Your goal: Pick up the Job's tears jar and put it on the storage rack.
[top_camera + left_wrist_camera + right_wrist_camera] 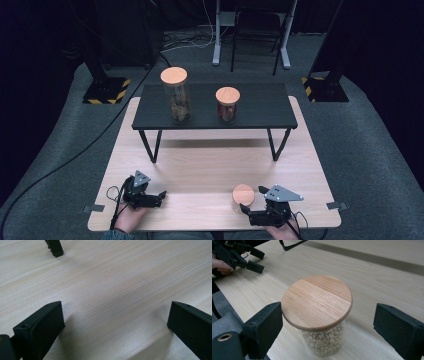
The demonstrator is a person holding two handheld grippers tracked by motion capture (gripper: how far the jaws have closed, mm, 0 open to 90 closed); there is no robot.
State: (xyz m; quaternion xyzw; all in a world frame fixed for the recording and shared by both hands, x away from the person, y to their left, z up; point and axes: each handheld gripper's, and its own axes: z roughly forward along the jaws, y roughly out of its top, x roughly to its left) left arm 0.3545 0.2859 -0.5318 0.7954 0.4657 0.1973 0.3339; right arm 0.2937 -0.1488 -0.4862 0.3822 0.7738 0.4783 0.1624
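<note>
At the table's near edge we see our right tool spread wide around the small jar of pale beans; one jaw sits just beside its wooden lid, the other well apart, neither pressing. Our left tool stands wide with bare wood between its jaws. Farther back, two taller jars rest on the dark shelf, their contents hard to make out.

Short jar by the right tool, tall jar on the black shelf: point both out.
short jar [317, 301], right gripper view, middle of its wooden lid
tall jar [174, 75], high view, middle of its wooden lid
</note>
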